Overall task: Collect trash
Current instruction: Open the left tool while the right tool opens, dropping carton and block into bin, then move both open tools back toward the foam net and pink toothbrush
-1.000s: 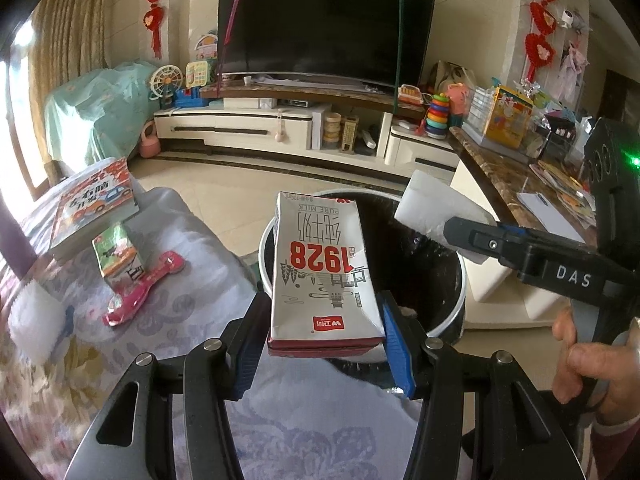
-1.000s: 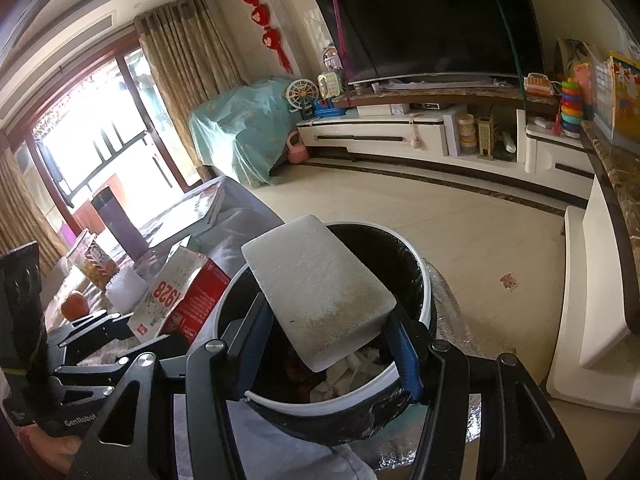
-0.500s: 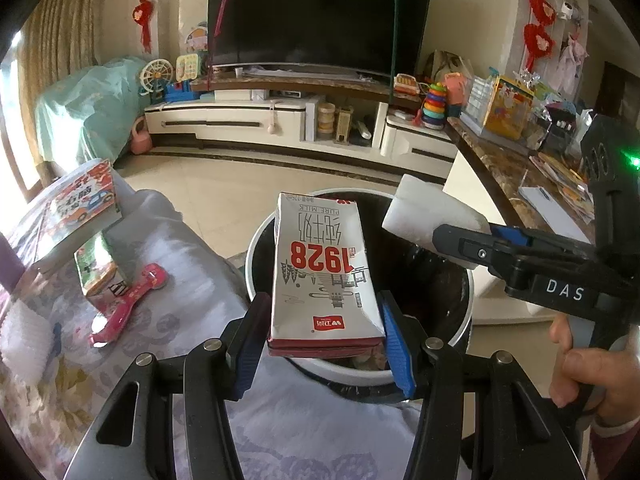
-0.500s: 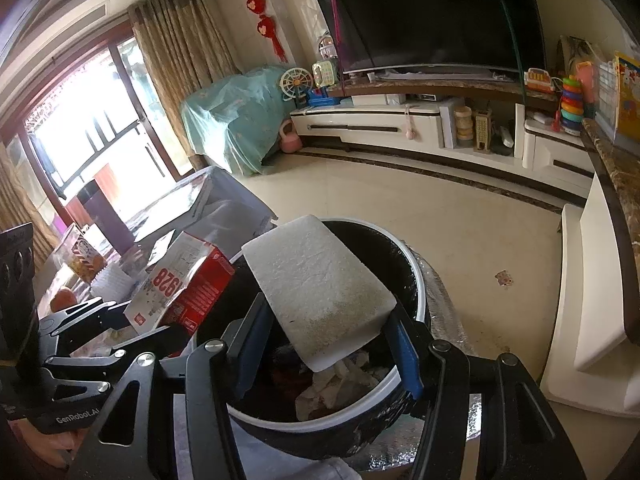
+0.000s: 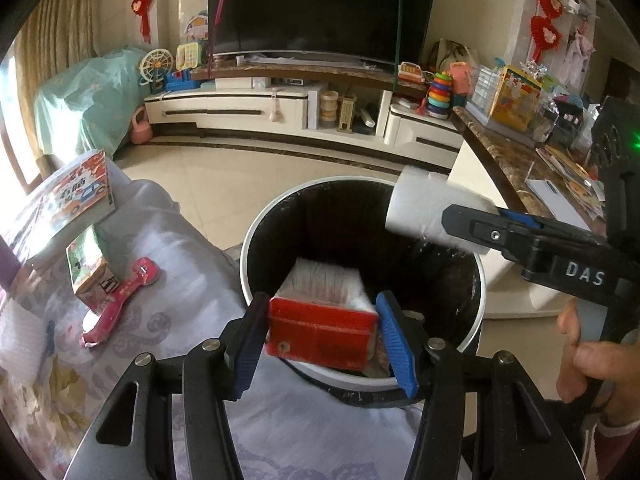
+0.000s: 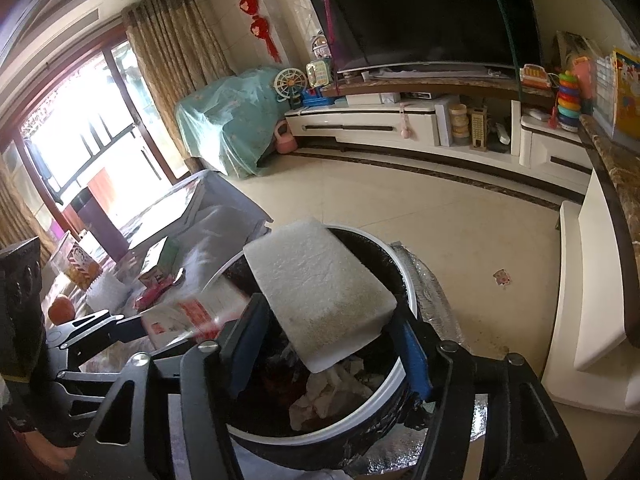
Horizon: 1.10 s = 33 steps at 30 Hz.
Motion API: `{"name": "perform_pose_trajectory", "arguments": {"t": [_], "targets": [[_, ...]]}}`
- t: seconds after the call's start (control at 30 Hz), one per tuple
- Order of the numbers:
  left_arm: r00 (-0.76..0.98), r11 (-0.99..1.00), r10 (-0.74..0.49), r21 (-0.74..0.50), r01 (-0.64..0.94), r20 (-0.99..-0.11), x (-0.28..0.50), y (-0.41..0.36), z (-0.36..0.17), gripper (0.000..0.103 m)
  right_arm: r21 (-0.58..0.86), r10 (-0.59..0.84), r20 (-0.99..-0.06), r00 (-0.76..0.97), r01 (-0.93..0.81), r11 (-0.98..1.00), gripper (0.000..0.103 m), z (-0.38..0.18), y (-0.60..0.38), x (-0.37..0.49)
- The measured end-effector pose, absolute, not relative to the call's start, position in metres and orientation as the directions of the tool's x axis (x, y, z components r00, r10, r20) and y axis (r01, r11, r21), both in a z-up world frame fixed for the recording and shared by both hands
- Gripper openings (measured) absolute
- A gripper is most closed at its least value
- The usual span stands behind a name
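A round trash bin (image 5: 476, 276) with a white rim and black liner stands beside the table; it also shows in the right wrist view (image 6: 404, 280) with crumpled paper inside. My left gripper (image 5: 322, 330) is open; the red and white milk carton (image 5: 322, 318) is blurred, tipping forward between the jaws into the bin. The carton shows blurred in the right wrist view (image 6: 188, 316). My right gripper (image 6: 328, 350) is shut on a white foam block (image 6: 320, 292) held over the bin; the block also shows in the left wrist view (image 5: 424, 208).
On the cloth-covered table (image 5: 152, 240) lie a green and pink small carton (image 5: 90, 270), a pink wrapper (image 5: 120, 304) and a book (image 5: 68, 200). An orange (image 6: 60, 308) and a snack box (image 6: 78, 260) sit farther left. A marble counter (image 5: 516, 168) stands right.
My left gripper opened and the milk carton tipped forward, dropping toward the bin. Both grippers moved closer over the bin. The right gripper still holds the foam block.
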<state>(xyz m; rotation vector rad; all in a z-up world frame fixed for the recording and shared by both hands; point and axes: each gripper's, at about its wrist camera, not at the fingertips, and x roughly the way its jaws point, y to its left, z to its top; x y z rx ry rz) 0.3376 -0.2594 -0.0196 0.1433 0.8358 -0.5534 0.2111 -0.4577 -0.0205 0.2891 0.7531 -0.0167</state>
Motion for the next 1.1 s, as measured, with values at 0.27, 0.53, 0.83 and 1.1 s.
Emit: {"name": "perform_pose_trajectory", "arguments": {"t": [0.27, 0.53, 0.83, 1.1], "targets": [[0.570, 0.866, -0.415, -0.115, 0.487, -0.710, 0.321, -0.237, -0.017, 0.063, 0.292, 0.094, -0.647, 0.757, 0.131, 0.947, 0.082, -0.015, -0.461, 0.198], [0.601, 0.896, -0.410, -0.180, 0.406, -0.685, 0.287, -0.186, -0.024, 0.068, 0.340, 0.146, -0.629, 0.764, 0.102, 0.935, 0.088, -0.013, -0.440, 0.183], [0.639, 0.933, -0.357, -0.218, 0.288, -0.682, 0.251, -0.117, -0.032, 0.070, 0.382, 0.219, -0.617, 0.756, 0.044, 0.923, 0.089, -0.016, -0.397, 0.170], [0.660, 0.958, -0.288, -0.217, 0.189, -0.694, 0.232, -0.066, -0.032, 0.071, 0.393, 0.289, -0.621, 0.728, -0.029, 0.919, 0.090, -0.022, -0.348, 0.173]]}}
